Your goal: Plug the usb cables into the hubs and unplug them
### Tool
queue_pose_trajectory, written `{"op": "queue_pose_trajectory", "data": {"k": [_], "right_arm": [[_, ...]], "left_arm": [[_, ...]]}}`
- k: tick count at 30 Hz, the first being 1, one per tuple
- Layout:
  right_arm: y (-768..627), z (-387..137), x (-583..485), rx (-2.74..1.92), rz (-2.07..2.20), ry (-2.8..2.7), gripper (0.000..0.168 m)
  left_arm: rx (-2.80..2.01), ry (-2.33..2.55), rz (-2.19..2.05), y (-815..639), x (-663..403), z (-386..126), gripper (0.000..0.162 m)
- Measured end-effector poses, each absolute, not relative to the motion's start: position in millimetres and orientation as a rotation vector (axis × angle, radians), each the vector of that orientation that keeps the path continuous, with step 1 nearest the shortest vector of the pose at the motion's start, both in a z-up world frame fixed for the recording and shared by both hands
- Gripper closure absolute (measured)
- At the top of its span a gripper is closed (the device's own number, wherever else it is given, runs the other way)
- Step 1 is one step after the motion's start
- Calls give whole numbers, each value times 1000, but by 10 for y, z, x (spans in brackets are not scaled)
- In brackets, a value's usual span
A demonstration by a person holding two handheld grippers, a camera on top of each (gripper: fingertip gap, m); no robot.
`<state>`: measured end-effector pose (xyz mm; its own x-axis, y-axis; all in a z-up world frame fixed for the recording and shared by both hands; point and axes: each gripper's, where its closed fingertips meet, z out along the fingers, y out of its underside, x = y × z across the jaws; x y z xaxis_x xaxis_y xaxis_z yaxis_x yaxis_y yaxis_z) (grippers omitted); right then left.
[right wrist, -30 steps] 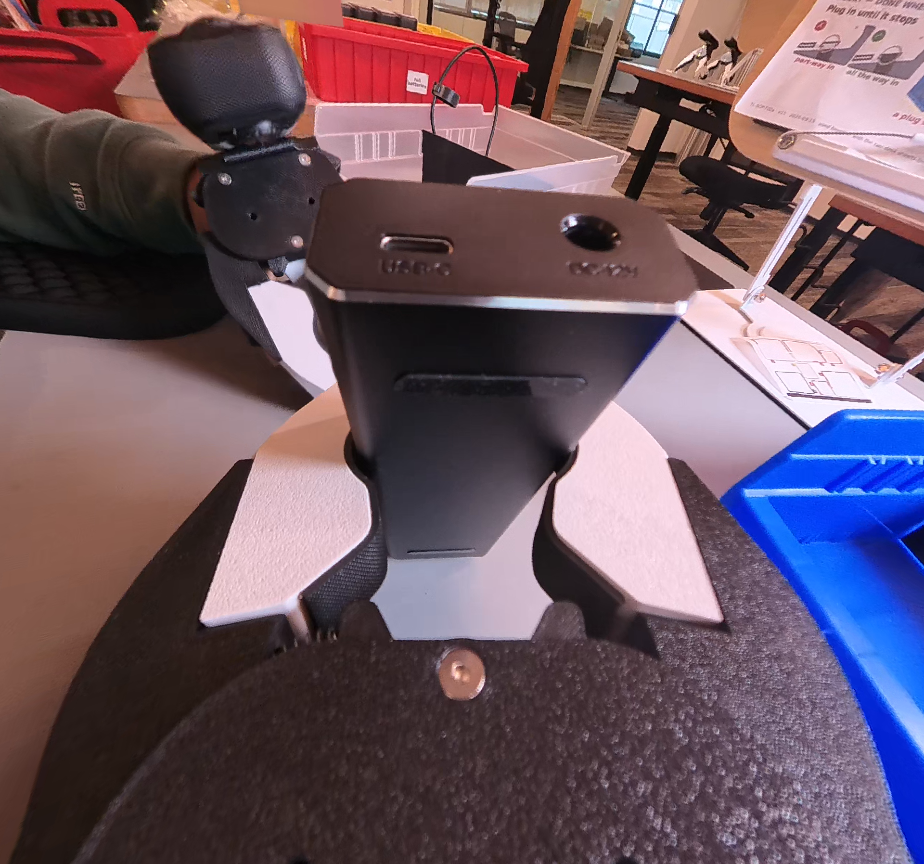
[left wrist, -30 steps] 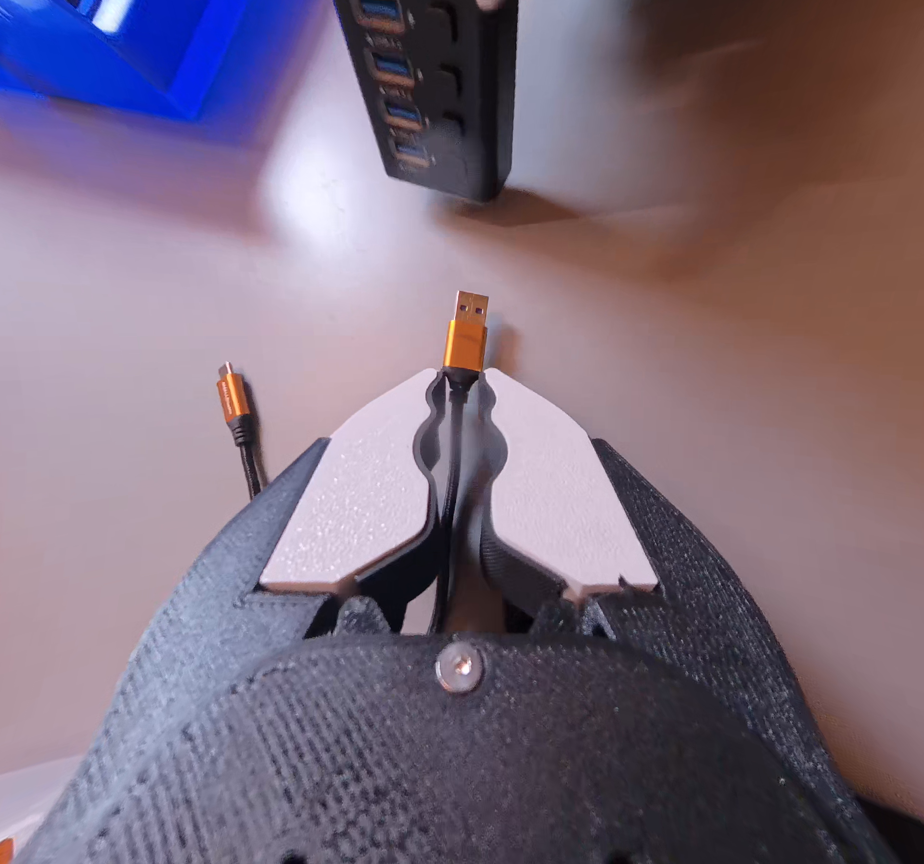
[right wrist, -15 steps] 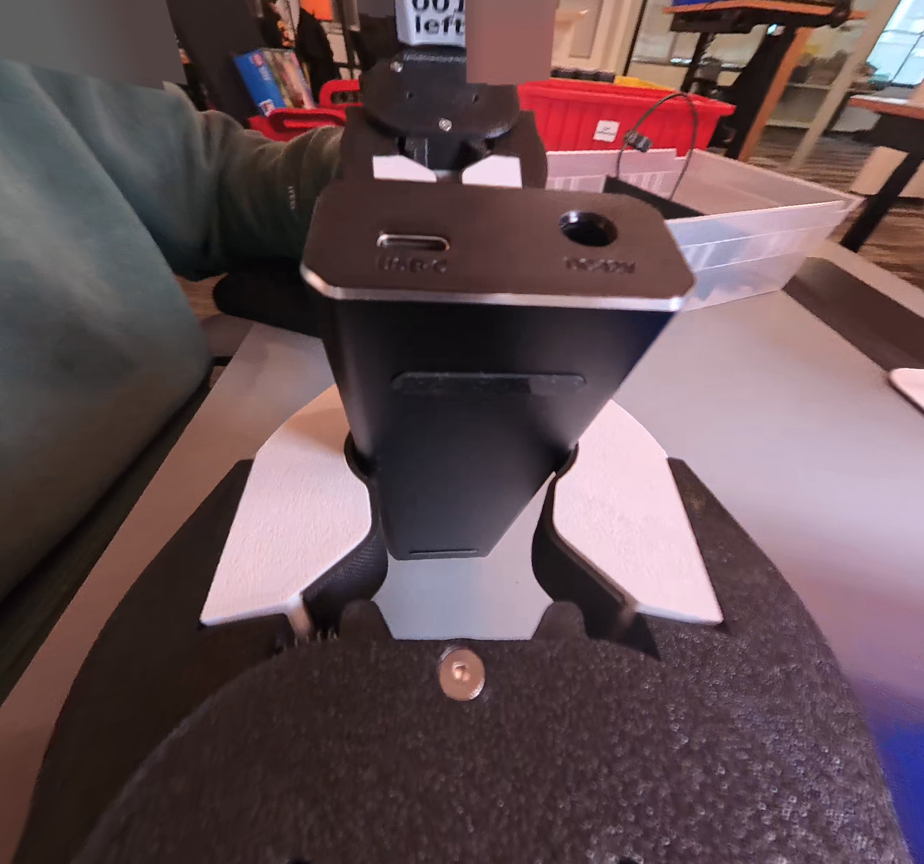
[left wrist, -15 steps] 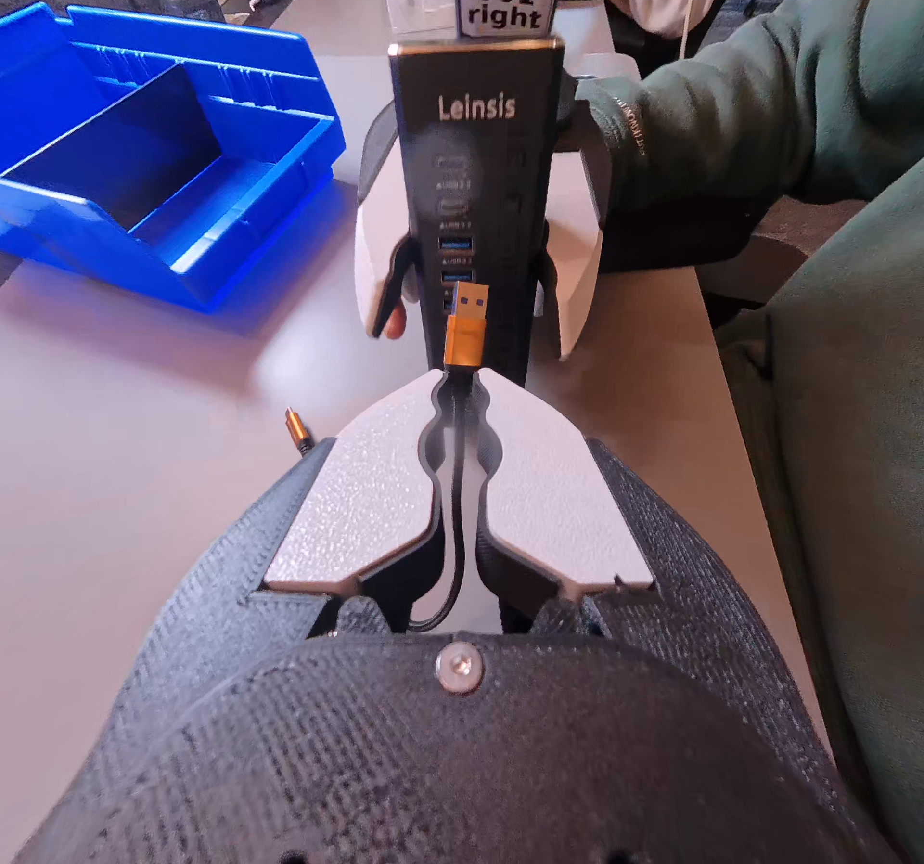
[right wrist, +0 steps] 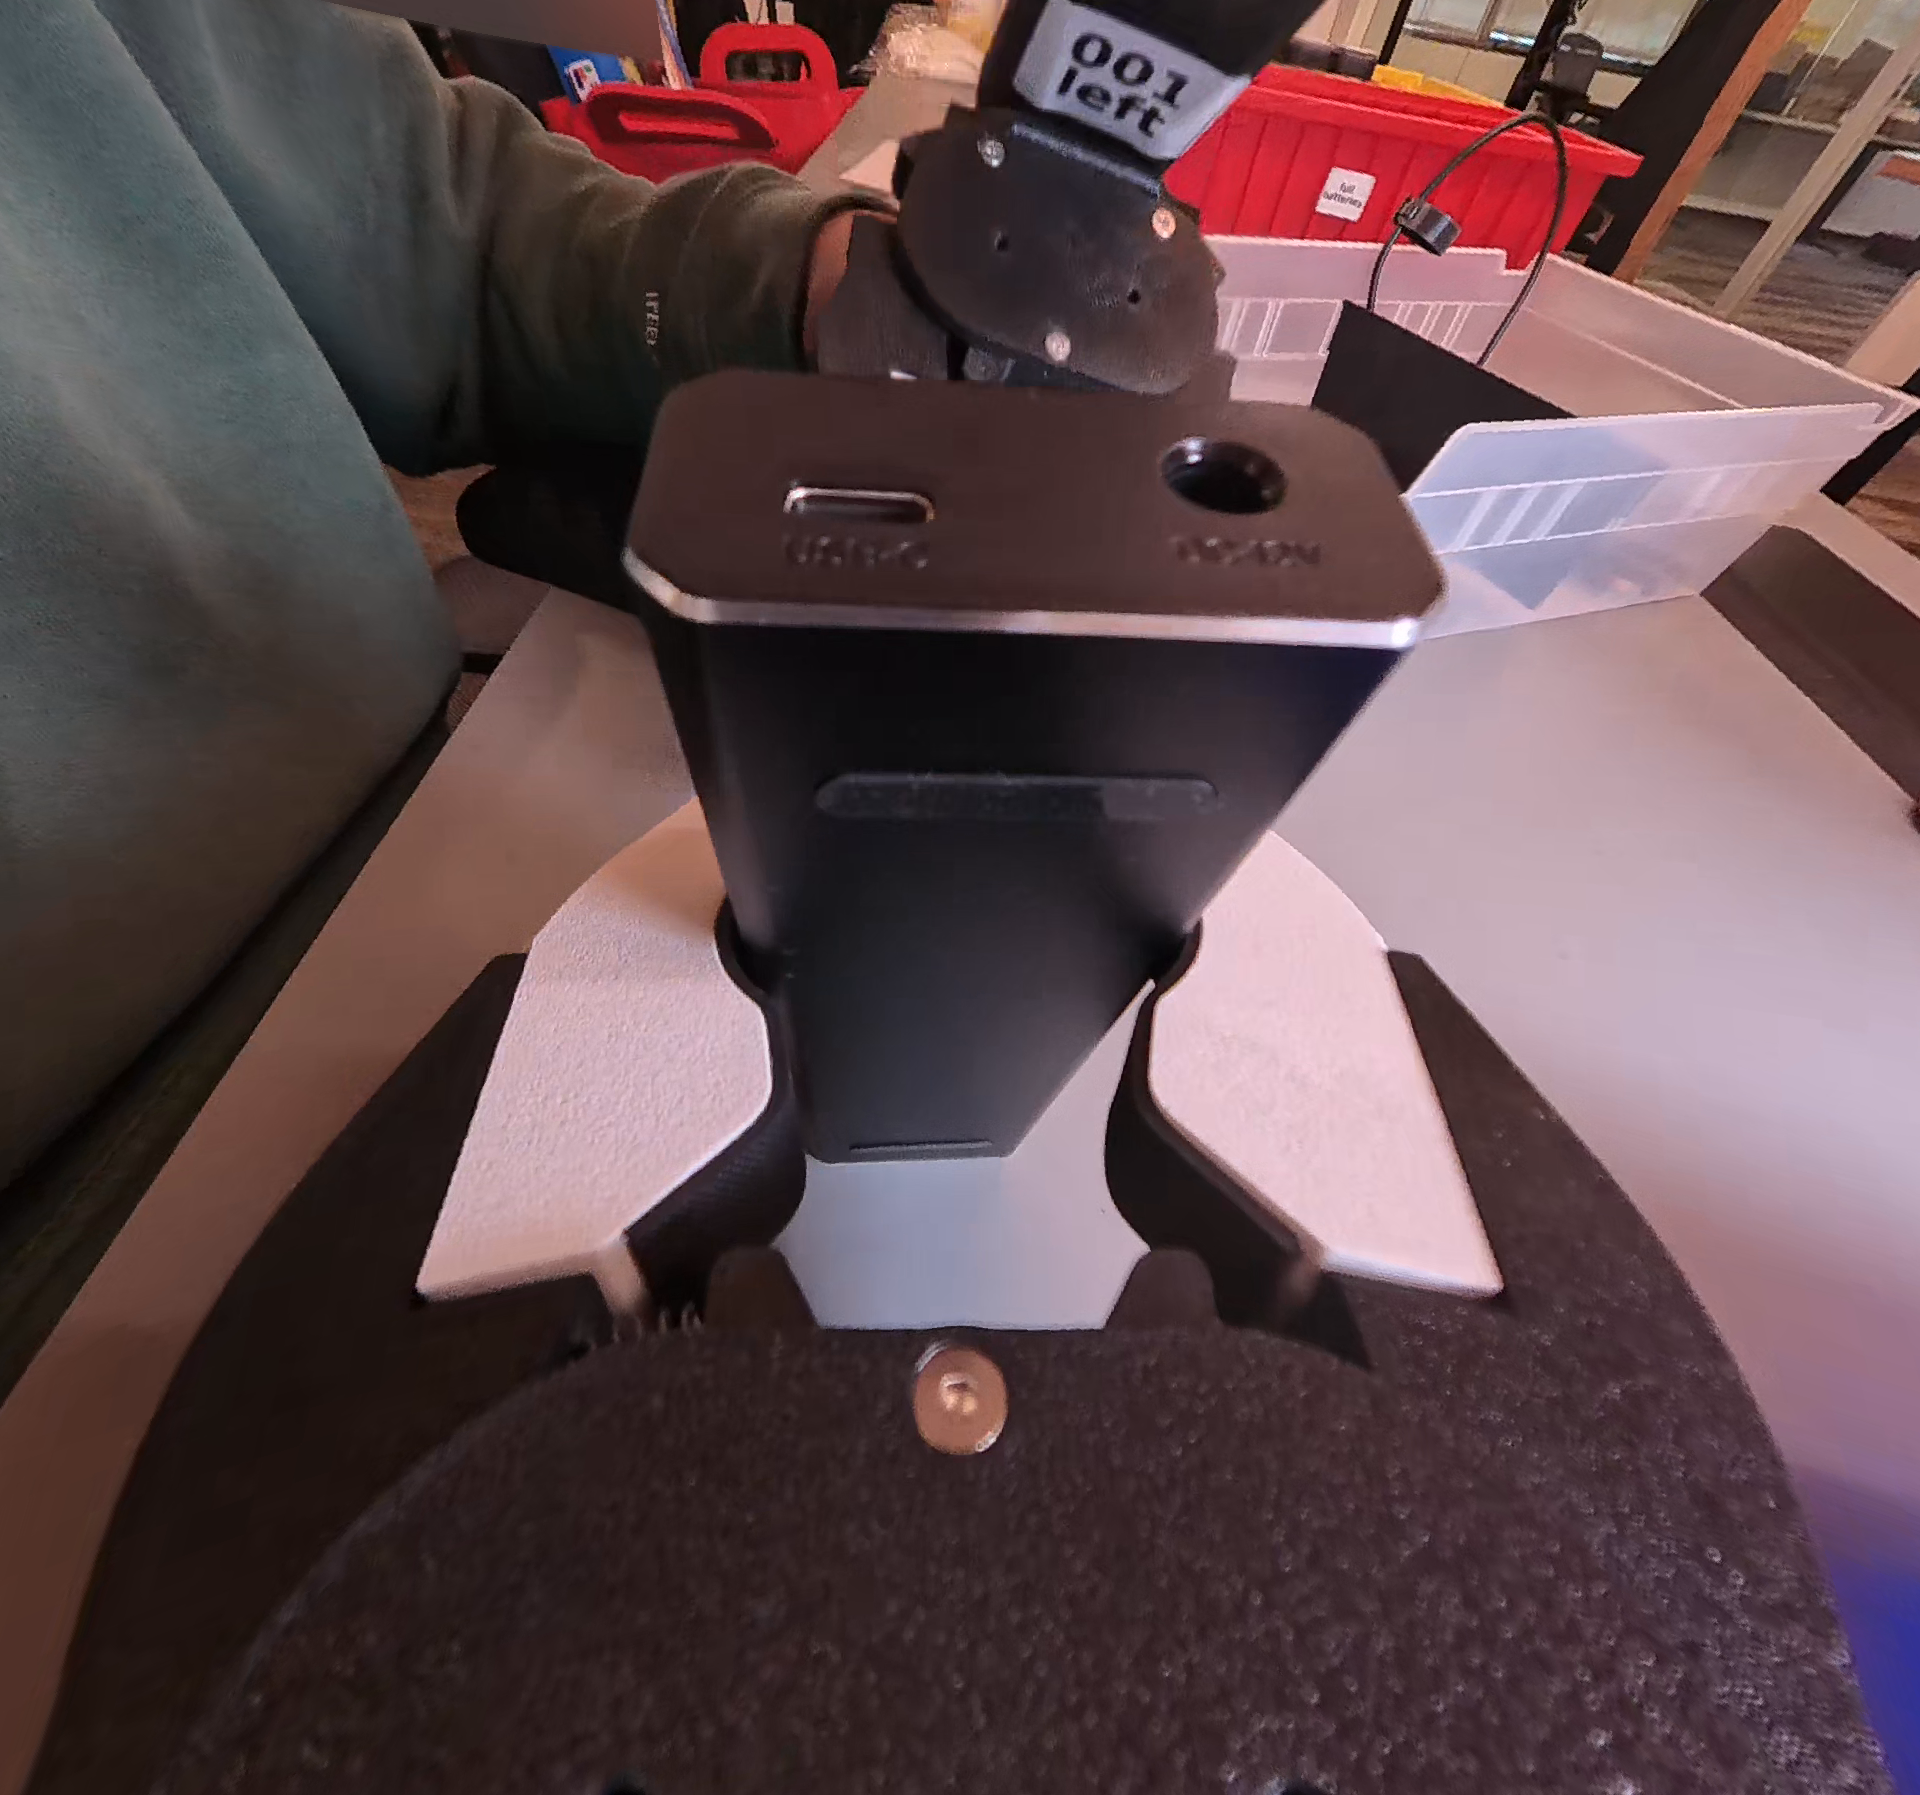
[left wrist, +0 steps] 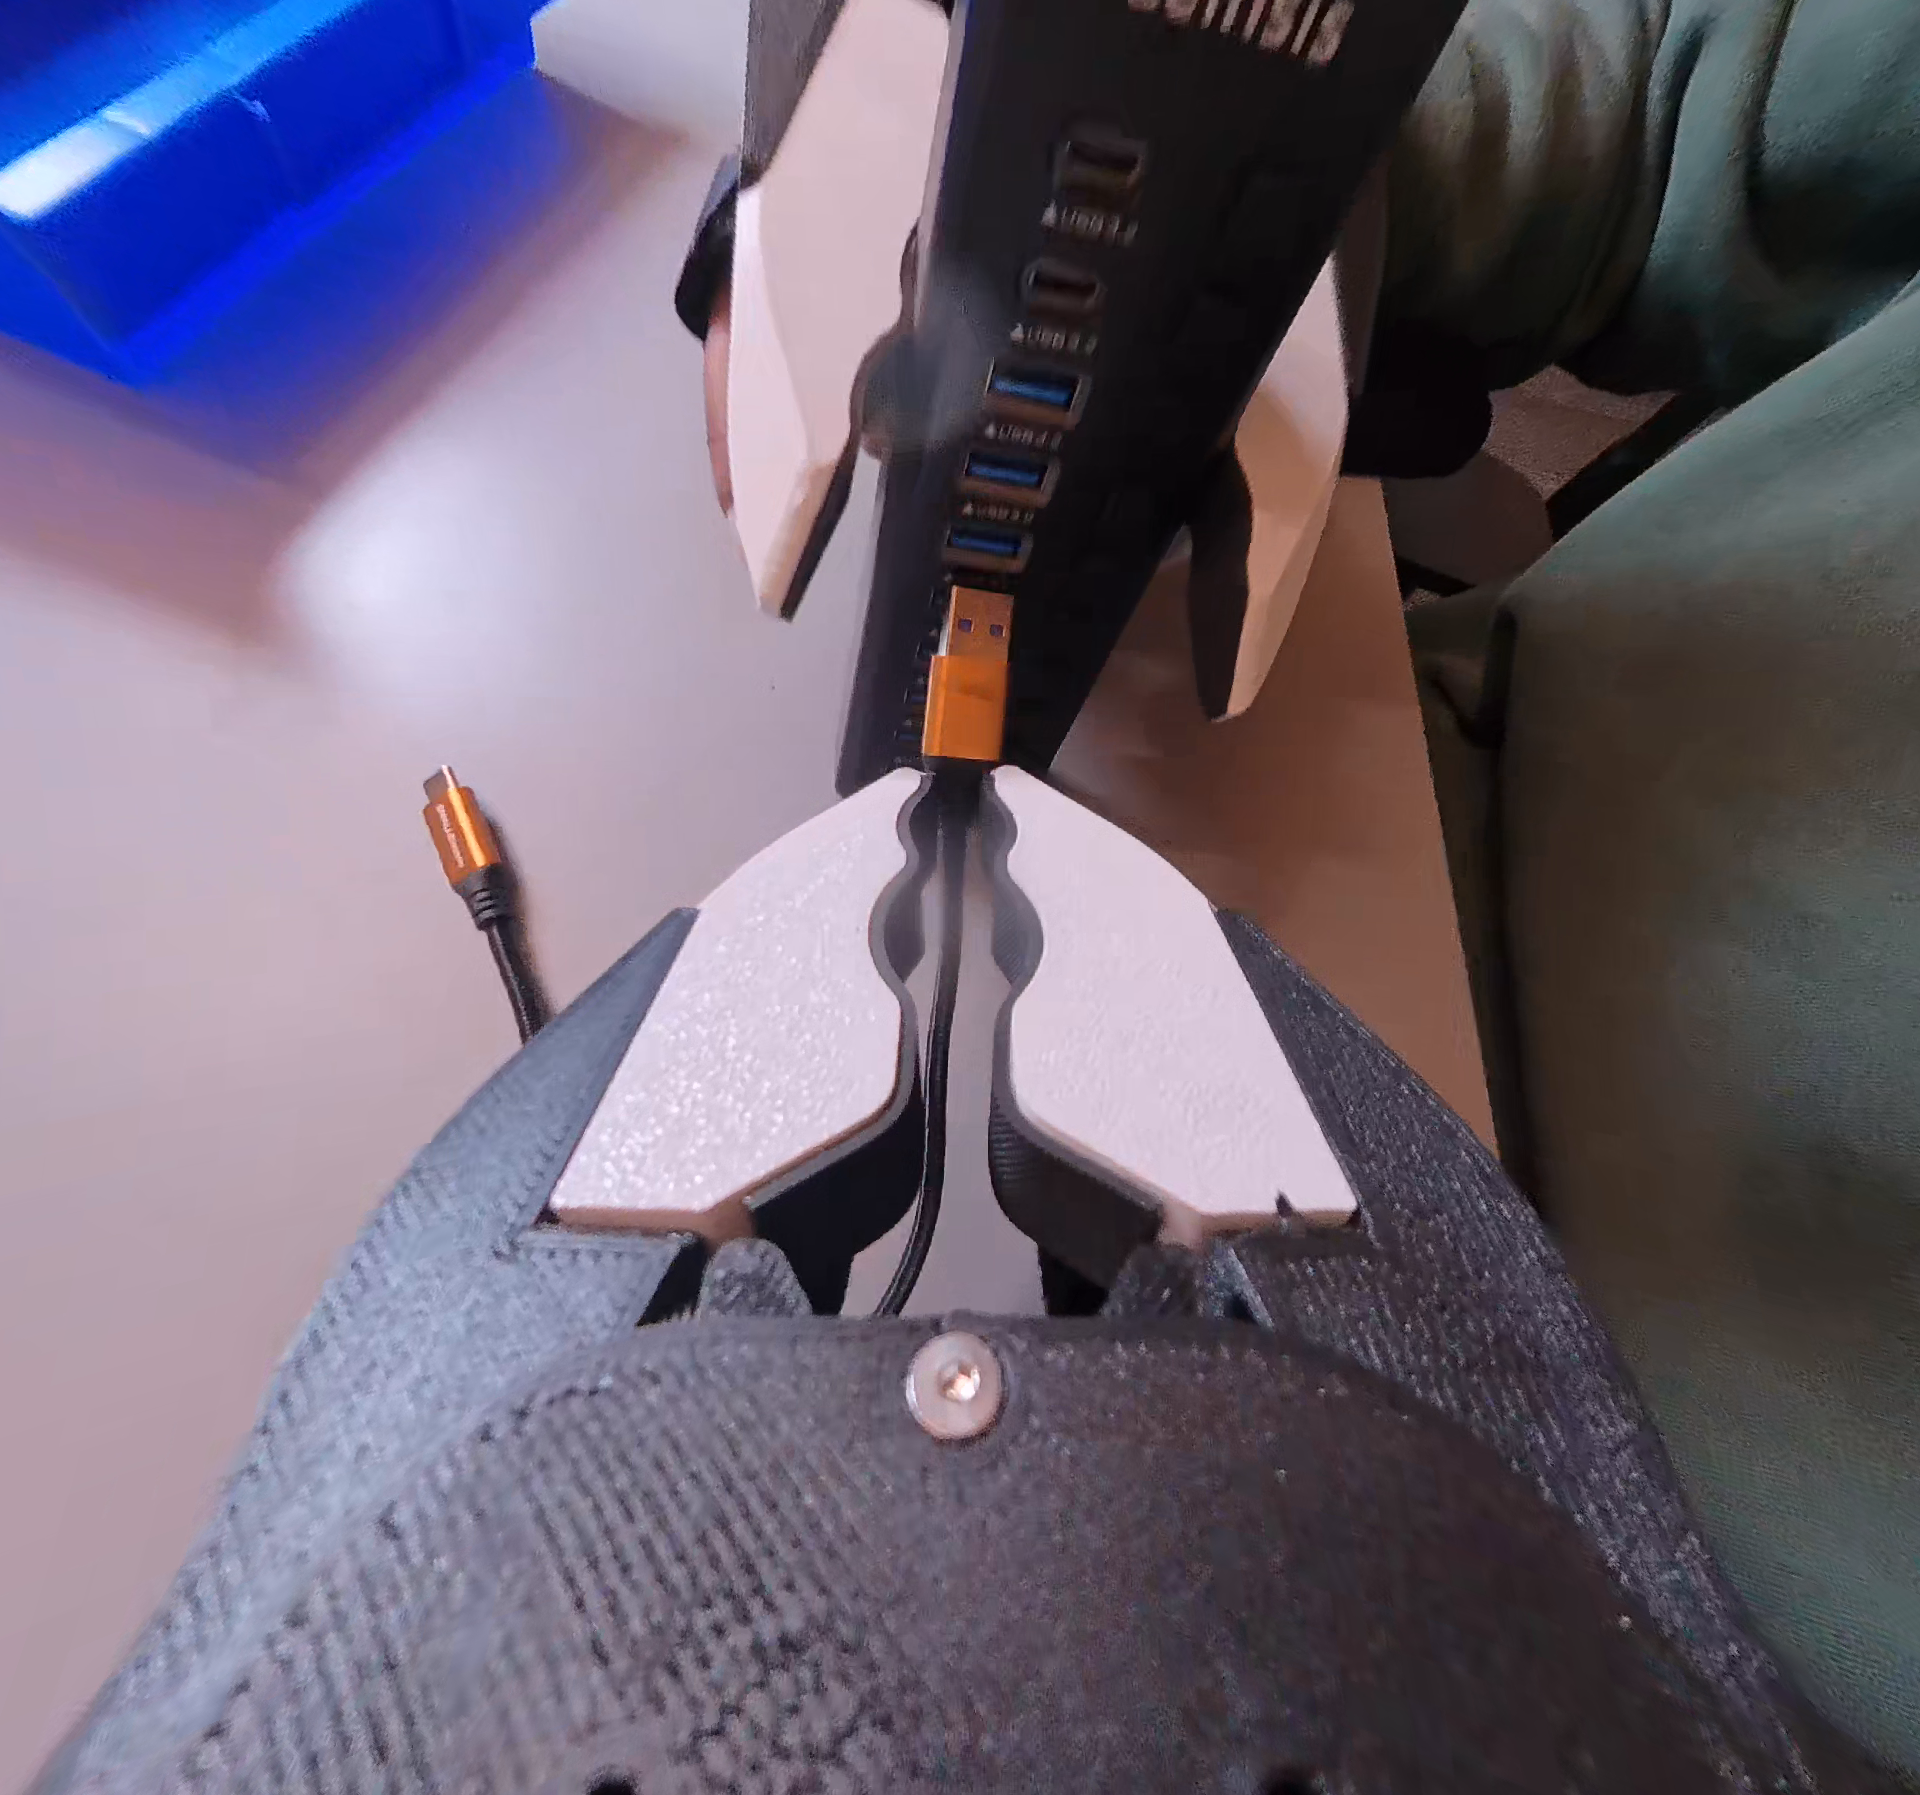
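Observation:
My left gripper [left wrist: 956, 781] is shut on a black cable just behind its orange USB-A plug [left wrist: 968, 696]. The plug's metal tip lies against the port face of the black hub [left wrist: 1164, 270], just below the three blue ports; I cannot tell whether it is in a port. The cable's other end, a small orange plug [left wrist: 457, 833], lies on the table to the left. My right gripper [right wrist: 961, 935] is shut on the hub [right wrist: 1018, 758], its end face toward the camera. Its white fingers [left wrist: 800, 343] flank the hub in the left wrist view. The left gripper [right wrist: 1060, 280] shows just beyond the hub.
A blue divided bin [left wrist: 208, 83] stands at the far left of the grey table [left wrist: 312, 914]. A clear plastic bin [right wrist: 1621, 488] and red bins [right wrist: 1403, 156] stand behind. A person's green sleeve [left wrist: 1714, 810] fills the right side, near the table edge. Left and right tips are no more than a few centimetres apart.
The hub and the plug have come closer together; the hub now fills more of the left wrist view and leans. Both grippers keep their holds.

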<state>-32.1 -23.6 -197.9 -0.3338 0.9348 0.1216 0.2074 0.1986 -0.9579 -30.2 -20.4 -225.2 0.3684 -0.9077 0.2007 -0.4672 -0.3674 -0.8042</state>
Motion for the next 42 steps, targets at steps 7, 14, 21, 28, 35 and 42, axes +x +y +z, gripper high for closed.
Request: {"op": "queue_pose_trajectory", "data": {"k": [7, 14, 21, 28, 35, 42], "right_arm": [[-123, -1993, -269, -1139, 1176, -1692, 96], [13, -1977, -184, -1171, 1138, -1682, 96], [169, -1907, -108, -1206, 1147, -1619, 96], [190, -1933, -103, -1222, 1136, -1624, 96], [166, -1904, -88, -1203, 1140, -1627, 96], [-88, -1716, -38, -1058, 1326, -1635, 96]], "left_arm": [[-1974, 1309, -728, -175, -313, -2585, 153], [-1885, 1502, -476, -191, -274, -2793, 134], [-1838, 1576, -352, -128, -225, -2831, 145], [-1769, 1633, -334, -121, -218, -2831, 147], [-1713, 1421, -739, -208, -185, -2481, 147], [-1512, 1121, -1167, -224, -295, -1785, 147]]}}
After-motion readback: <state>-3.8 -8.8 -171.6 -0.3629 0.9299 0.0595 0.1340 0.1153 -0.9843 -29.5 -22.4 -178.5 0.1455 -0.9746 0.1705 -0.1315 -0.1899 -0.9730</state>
